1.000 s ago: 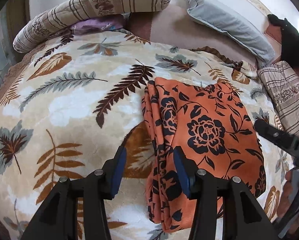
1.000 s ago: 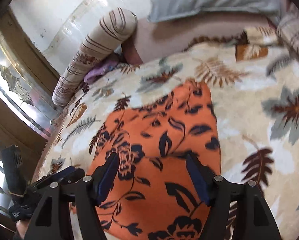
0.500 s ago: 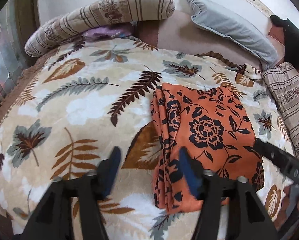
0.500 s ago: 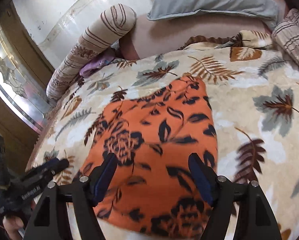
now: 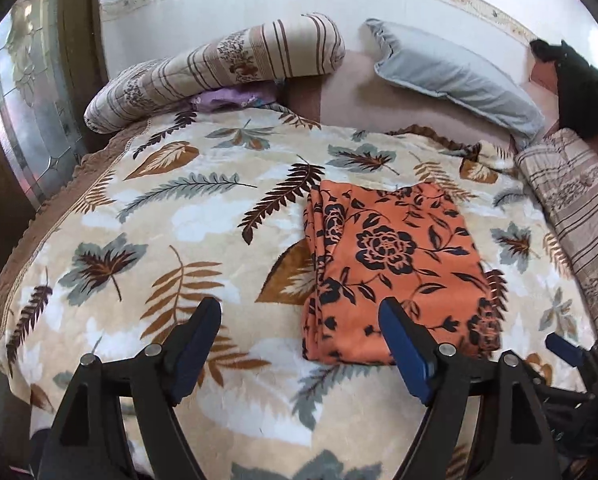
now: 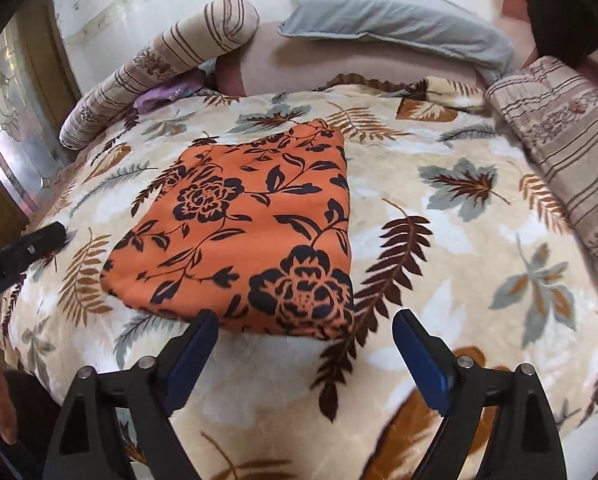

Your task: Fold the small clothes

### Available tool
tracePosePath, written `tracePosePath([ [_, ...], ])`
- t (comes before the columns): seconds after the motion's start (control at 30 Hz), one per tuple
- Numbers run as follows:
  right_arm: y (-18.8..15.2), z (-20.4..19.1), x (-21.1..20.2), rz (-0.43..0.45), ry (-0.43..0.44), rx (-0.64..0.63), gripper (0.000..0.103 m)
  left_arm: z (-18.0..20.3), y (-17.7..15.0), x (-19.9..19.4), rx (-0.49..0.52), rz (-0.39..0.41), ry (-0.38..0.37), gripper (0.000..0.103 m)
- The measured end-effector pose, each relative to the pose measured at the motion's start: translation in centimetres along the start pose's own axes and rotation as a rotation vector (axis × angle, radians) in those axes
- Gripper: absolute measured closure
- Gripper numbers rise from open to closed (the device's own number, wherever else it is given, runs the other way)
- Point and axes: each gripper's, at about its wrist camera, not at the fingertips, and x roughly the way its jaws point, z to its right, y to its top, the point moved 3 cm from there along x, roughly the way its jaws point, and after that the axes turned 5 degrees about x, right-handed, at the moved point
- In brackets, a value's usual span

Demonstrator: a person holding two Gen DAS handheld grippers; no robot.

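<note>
The folded orange floral cloth (image 6: 243, 240) lies on the leaf-print bed blanket (image 6: 439, 208) at twelve o'clock of both released grippers, their jaws just widened and empty; it looks light, limp, best pinched at a stacked corner.

My left hand-held gripper (image 5: 299, 344) is showing two black plastic arms with blue pads (image 5: 403, 354) and round silver screws (image 5: 153, 350). My right hand-held gripper (image 6: 305, 354) is looking the same: black arms, blue pads, silver screws.
</note>
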Motion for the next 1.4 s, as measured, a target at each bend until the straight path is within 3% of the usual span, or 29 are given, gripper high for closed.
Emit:
tracePosePath([
  [0.17,-0.3,-0.3,-1.8,0.038,-0.009,0.000,0.012,0.7,-0.3,-3.4,-0.004,0.035,0.009,0.019],
  [0.23,-0.4,-0.4,-1.8,0.029,-0.018,0.002,0.012,1.1,-0.6,-4.3,0.003,0.056,0.008,0.008],
  [0.27,-0.4,-0.4,-1.8,0.025,-0.020,0.004,0.012,1.3,-0.8,-4.5,0.003,0.064,0.009,0.007],
  [0.57,-0.7,-0.9,-1.7,0.021,-0.050,-0.014,0.011,0.9,-2.0,-2.1,0.003,0.005,0.030,0.007],
  [1.4,-0.1,-1.6,-1.3,0.017,-0.055,-0.025,0.011,1.1,-1.4,-2.0,0.050,0.026,0.029,0.006],
])
